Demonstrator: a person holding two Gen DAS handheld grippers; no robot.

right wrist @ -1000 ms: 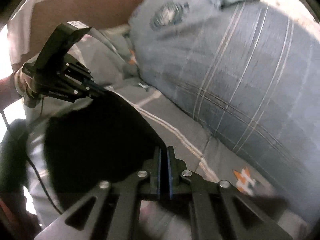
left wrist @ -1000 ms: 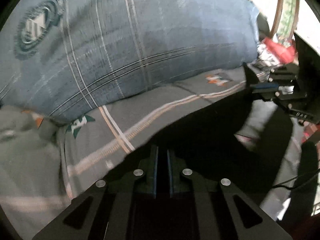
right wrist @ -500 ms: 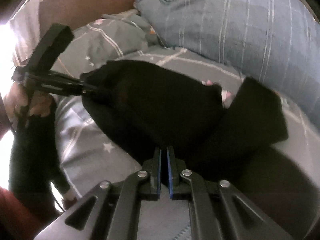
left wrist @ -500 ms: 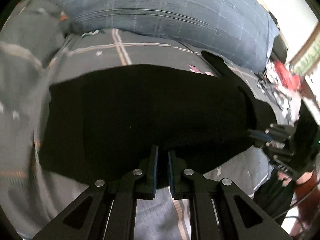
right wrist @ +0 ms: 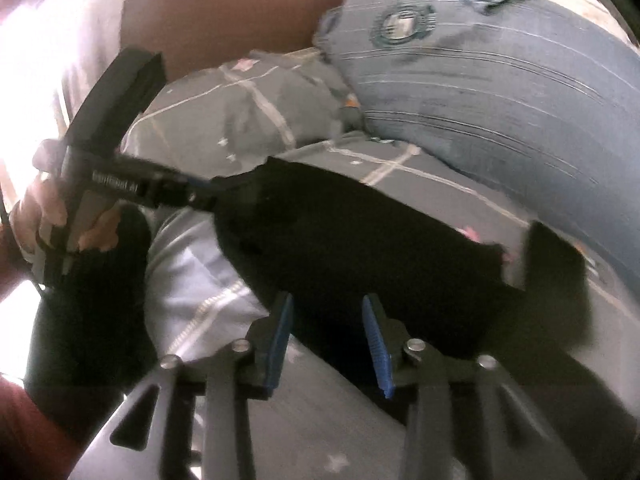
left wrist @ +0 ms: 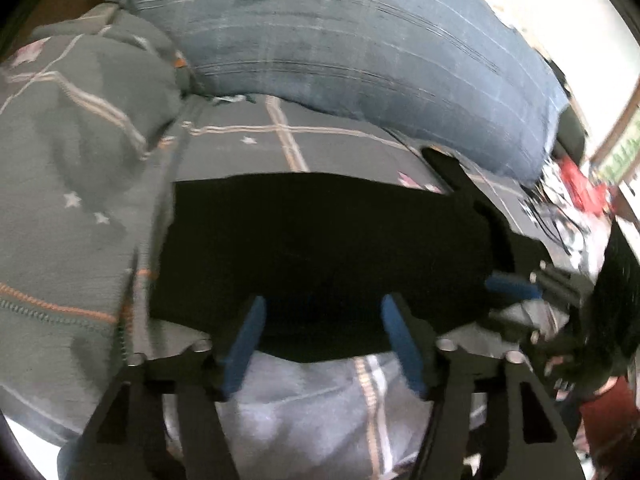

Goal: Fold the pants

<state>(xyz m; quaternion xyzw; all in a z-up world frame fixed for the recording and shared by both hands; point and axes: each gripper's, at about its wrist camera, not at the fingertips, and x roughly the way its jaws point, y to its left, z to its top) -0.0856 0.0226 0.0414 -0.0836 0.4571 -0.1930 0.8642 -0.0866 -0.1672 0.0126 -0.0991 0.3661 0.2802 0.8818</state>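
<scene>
Left wrist view: there is no box, basket or other container with anything in it here; the black pants [left wrist: 320, 248] lie as a flat dark slab straight on the grey bedsheet [left wrist: 312, 140] with its pale crossing stripes and small stars. Taking the pants as the landmark, the big blue plaid pillow [left wrist: 360, 52] bulges along their far side, and a rumpled grey quilt [left wrist: 68, 168] is heaped beyond their left end. Past their right end lies a blurred clutter with something red in it, too smeared to name.

The left gripper [left wrist: 320, 328] stands at the near edge of the pants with its jaws spread wide, having just been opening. The near hem of the cloth runs across the gap between the blue pads [left wrist: 244, 340], but neither pad presses on it, so nothing is held. The right gripper [left wrist: 516, 292] shows at the right end of the pants, one blue pad reaching over the black cloth.

In the right wrist view the right gripper [right wrist: 328, 336] is part-way open, its jaws also having just been opening; the pants [right wrist: 360, 240] pass under and between the ridged pads, loose and unpinched. A separate dark flap of the cloth rises at the far right end of the pants. At their left end the left gripper [right wrist: 200, 196] touches the corner, carried by a hand [right wrist: 48, 216]. A brown headboard [right wrist: 216, 20] stands beyond the quilt.
</scene>
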